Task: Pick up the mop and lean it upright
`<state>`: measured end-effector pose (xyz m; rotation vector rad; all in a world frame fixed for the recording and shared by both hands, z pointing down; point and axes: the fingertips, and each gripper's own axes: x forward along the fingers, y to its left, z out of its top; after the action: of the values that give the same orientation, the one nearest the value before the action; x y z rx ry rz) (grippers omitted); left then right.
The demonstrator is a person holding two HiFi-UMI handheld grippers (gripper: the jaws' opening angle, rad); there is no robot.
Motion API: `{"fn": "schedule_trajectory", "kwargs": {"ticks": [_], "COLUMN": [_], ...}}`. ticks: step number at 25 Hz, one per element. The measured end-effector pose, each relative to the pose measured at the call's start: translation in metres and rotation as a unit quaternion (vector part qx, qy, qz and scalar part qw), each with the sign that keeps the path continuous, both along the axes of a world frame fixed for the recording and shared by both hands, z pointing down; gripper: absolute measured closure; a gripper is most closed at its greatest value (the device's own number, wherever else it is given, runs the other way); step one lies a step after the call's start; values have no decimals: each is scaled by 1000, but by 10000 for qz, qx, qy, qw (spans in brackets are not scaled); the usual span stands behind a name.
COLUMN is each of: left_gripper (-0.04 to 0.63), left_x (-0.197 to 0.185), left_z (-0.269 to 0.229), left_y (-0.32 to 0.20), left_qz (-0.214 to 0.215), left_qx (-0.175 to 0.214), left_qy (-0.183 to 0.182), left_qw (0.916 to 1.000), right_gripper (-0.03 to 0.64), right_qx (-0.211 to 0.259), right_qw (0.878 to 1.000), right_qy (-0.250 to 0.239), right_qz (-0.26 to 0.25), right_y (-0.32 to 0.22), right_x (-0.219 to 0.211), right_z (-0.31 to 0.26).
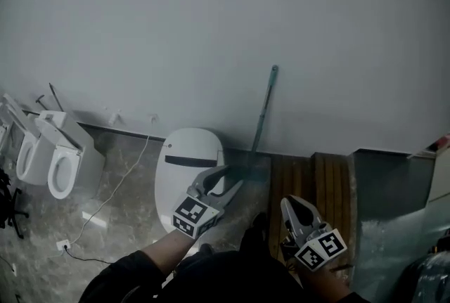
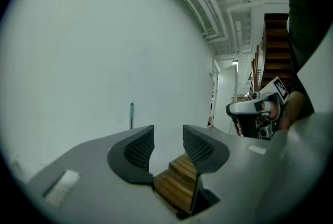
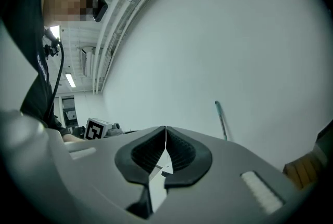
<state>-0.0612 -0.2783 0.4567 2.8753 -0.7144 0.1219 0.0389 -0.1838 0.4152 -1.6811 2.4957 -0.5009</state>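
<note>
The mop (image 1: 264,108) leans upright against the pale wall, its teal handle tip up and its lower end hidden behind my left gripper (image 1: 232,176). No gripper holds it. The left gripper stands open just in front of the mop's foot, with nothing between its pads (image 2: 140,148). Past its jaws, the left gripper view shows the mop handle (image 2: 131,115) against the wall. My right gripper (image 1: 290,202) hangs lower right over the wooden slats, shut and empty. In the right gripper view the jaws (image 3: 165,137) meet at the tips, with the mop handle (image 3: 220,119) beyond them.
A white toilet with its lid down (image 1: 188,161) stands left of the mop. Two more toilets (image 1: 60,161) sit at far left. A white cable (image 1: 116,185) runs across the stone floor to a plug (image 1: 63,245). Wooden slats (image 1: 313,185) lie to the right.
</note>
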Motion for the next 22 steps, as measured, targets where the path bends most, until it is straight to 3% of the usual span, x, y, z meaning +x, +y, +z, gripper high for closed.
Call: {"fn": "schedule_trajectory", "kwargs": {"ticks": [9,16,22], "left_gripper": [410,413,419], "left_x": [-61,-63,-45], "left_z": [-20,-53,-73], "left_y": [57,118,190], "left_qz": [-102,-109,-338], "left_qx": [-86,30,30], "left_qy": [484,632,682], "left_qw": [9987,9979,9971], "right_gripper": [607,607,611], "right_qx": [29,240,367], "right_qw": [9994,9995,9984], "right_qy": [314,185,105], "right_qz": [104,-126,-426], "right_y": [61,98,152], "right_x": [-47,-55,-34], "right_z": [-20,-22,-23]}}
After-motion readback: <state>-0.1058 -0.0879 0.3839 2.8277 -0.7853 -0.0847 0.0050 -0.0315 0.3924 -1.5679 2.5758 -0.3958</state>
